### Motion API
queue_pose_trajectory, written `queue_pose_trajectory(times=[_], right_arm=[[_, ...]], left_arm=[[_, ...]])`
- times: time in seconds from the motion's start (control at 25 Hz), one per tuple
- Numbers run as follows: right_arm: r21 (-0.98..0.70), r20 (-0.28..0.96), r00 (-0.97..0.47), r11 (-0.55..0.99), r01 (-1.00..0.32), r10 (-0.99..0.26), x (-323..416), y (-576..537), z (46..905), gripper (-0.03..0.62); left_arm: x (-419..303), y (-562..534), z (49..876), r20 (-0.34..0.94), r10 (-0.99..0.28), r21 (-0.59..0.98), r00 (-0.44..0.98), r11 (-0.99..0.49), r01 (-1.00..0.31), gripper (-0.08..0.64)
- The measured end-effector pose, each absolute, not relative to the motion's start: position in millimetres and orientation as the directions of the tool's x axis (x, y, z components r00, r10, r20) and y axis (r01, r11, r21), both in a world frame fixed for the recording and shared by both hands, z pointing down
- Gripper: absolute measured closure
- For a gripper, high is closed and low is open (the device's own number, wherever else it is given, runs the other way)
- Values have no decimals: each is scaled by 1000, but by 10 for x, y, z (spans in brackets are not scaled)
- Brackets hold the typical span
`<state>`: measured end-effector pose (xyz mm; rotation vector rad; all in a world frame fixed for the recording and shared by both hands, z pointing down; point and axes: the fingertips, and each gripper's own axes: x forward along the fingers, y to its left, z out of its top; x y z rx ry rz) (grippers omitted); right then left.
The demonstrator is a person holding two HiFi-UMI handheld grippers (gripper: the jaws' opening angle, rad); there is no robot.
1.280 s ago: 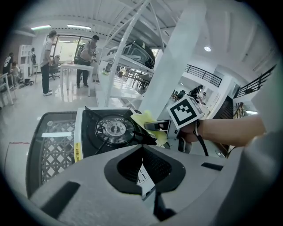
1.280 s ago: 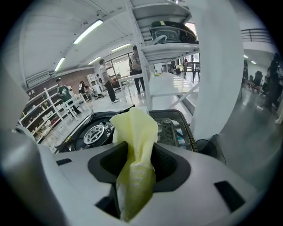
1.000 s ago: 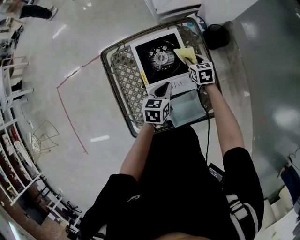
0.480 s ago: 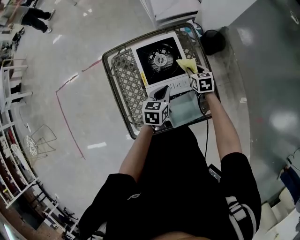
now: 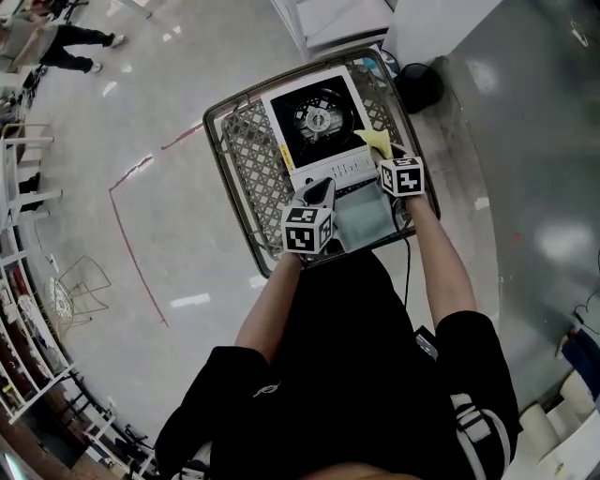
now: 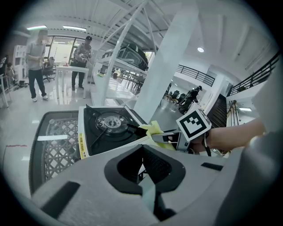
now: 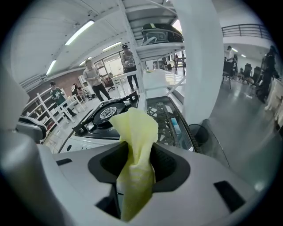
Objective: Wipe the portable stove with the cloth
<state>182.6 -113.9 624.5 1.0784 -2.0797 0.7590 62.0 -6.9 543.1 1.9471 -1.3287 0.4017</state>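
Observation:
The portable stove [image 5: 319,120] is white with a black top and a round burner, and it stands on a mesh table [image 5: 246,159]. My right gripper [image 5: 384,155] is shut on a yellow cloth [image 5: 376,142], which rests at the stove's right front corner. In the right gripper view the cloth [image 7: 135,128] bunches up out of the jaws of my right gripper [image 7: 132,154], with the stove [image 7: 104,115] beyond it. My left gripper [image 5: 321,191] hovers at the stove's front edge with its jaws together and nothing in them. The left gripper view shows the stove [image 6: 110,126], the cloth [image 6: 154,130] and the right gripper [image 6: 166,137].
A grey-green folded pad [image 5: 362,217] lies on the table between my two grippers. A black round object [image 5: 418,86] sits on the floor past the table's right corner, and a white box [image 5: 333,17] stands behind it. People [image 5: 52,37] stand far off.
My right gripper has drawn the yellow cloth from beside the burner back toward me, to the stove's right front corner. My left gripper has hardly shifted.

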Motion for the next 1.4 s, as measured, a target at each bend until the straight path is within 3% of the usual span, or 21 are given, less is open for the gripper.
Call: queue_pose_trajectory(times=[0.84, 0.92, 1.0, 1.4], right_arm=[[-177, 773, -401, 440, -880, -491, 2021, -730, 6172, 428], [-158, 774, -402, 464, -871, -490, 2006, -695, 6155, 464], [-118, 769, -387, 482, -868, -509, 2000, -703, 6129, 543], [-71, 600, -444, 508, -859, -666, 1871, -487, 5138, 557]], left_arm=[[543, 247, 5369, 609, -672, 398, 422, -201, -895, 543], [532, 280, 5346, 608, -676, 394, 417, -200, -897, 543], [510, 298, 5320, 606, -683, 384, 409, -199, -902, 543], [252, 481, 4846, 508, -799, 341, 322, -157, -927, 543]])
